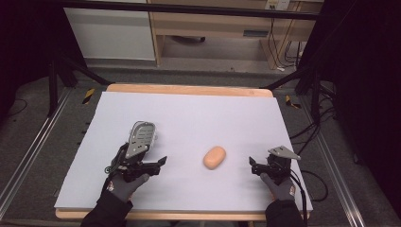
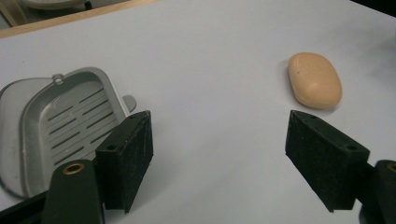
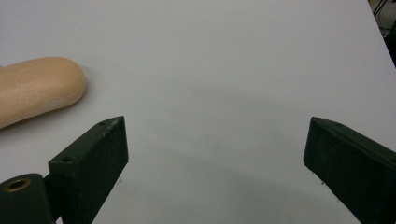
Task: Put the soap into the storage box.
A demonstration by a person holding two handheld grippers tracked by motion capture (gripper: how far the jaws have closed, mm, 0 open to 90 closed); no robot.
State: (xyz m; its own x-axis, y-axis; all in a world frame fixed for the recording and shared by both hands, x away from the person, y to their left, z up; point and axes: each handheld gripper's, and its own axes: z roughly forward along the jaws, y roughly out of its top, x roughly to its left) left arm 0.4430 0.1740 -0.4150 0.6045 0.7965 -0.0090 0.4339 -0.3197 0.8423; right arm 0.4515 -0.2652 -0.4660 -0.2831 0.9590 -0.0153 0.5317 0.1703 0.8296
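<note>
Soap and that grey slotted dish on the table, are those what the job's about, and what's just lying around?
Likely for the job: soap bar; soap dish; left gripper and right gripper, both open.

Just lying about: floor cables; wooden shelving.

- The soap dish [image 2: 60, 126] is cut by the left edge of the left gripper view, its near corner hidden behind a jaw.
- The soap bar [image 3: 35, 88] runs off the left edge of the right gripper view.
</note>
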